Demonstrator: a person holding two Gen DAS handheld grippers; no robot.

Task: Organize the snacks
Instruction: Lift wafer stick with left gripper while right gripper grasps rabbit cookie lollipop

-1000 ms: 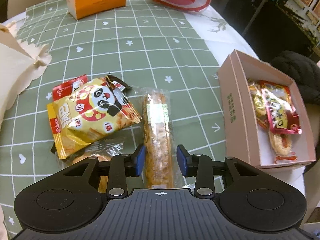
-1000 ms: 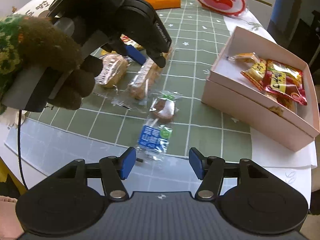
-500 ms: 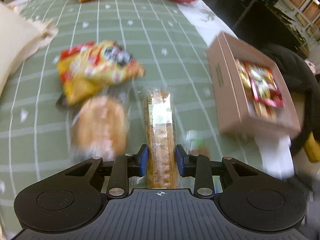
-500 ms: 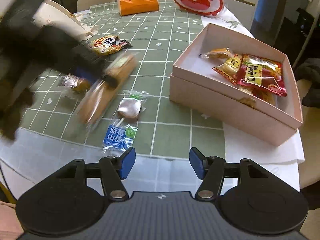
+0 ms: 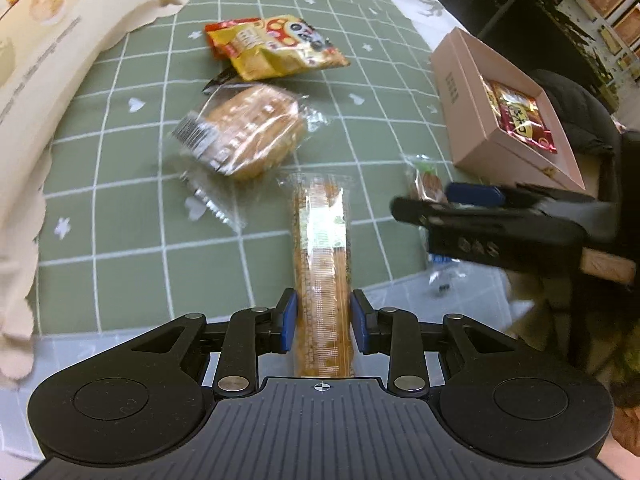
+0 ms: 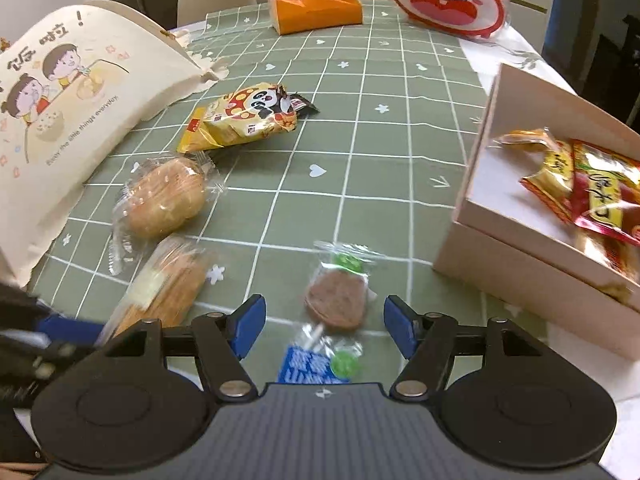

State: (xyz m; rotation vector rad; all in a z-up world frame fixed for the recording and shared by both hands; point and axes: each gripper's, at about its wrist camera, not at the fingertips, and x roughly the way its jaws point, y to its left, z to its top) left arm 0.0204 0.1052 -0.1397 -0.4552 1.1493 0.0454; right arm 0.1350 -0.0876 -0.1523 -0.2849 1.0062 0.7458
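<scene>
Two grippers: left gripper point(image 5: 323, 327) clamped the brittle cracker pack point(image 5: 322, 264) at its end; right gripper point(image 6: 325, 328), jaws opening, straddled the light, crinkly lollipop point(image 6: 336, 300).

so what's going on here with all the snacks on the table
A person with a claw in each hand is sorting snacks. The left claw is shut on a long wrapped biscuit bar. The right claw is opening, with a wrapped brown lollipop lying between its fingers, not gripped. A pink box already holds several packets; a panda snack bag and a wrapped bun lie on the tablecloth.
</scene>
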